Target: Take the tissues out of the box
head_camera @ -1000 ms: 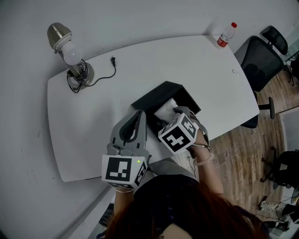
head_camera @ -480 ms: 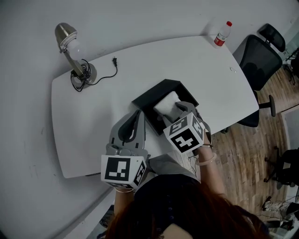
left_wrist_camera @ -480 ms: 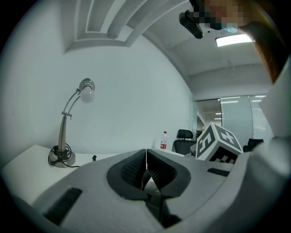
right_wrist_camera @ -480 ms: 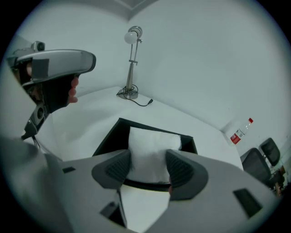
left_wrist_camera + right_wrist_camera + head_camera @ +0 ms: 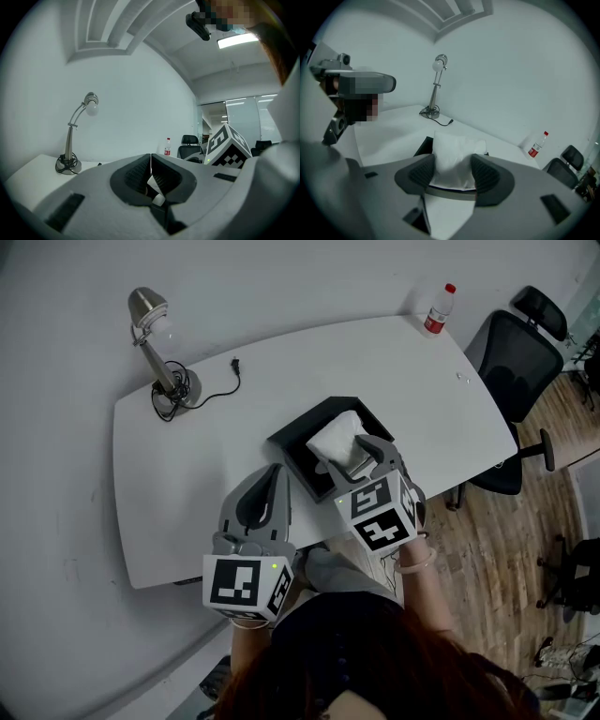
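At the left of the table stands a lamp, which plays no part. The left gripper hangs near the table's front edge, just beside the box but not touching it. Its jaws are clenched tip to tip, with only a small white bit behind the pads that I cannot identify. The pack of tissues rises from the open black box, and the right gripper grasps it, both pads pressed into its soft sides. To finish the lift well, I judge the right gripper should draw the pack straight up until it clears the box walls, keeping its squeeze gentle so nothing tears. The left gripper could press on the box rim to stop the box rising too. Further right, a bottle at the far edge has a red label too small to read, and a chair stands beyond. The marker cubes show only black-and-white squares; no brand shows on box or pack.
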The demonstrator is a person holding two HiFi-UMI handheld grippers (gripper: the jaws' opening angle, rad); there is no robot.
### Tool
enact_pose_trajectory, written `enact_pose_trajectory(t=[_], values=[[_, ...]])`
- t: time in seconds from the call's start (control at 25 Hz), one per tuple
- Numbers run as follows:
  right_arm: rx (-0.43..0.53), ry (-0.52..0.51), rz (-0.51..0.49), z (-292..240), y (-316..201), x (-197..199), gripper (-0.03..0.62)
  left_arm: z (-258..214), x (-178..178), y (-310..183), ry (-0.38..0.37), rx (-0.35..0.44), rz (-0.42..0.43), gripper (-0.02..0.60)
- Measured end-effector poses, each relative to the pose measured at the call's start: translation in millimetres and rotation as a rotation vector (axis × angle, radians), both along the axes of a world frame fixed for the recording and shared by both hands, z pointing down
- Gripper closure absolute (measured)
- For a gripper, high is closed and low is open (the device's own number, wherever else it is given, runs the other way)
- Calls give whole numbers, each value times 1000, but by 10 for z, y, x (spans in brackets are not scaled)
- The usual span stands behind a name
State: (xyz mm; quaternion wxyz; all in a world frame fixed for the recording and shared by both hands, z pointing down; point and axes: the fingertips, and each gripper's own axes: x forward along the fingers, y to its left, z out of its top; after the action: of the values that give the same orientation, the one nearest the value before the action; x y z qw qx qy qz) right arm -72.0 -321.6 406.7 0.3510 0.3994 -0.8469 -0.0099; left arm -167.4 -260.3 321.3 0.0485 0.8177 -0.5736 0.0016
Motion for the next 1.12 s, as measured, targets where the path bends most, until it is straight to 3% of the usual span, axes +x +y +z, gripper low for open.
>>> enact_pose_trajectory(t=[1.12], values=[[243,-171,41,-703,1122,294,339,-228,328,1282,-37,74,12,555]])
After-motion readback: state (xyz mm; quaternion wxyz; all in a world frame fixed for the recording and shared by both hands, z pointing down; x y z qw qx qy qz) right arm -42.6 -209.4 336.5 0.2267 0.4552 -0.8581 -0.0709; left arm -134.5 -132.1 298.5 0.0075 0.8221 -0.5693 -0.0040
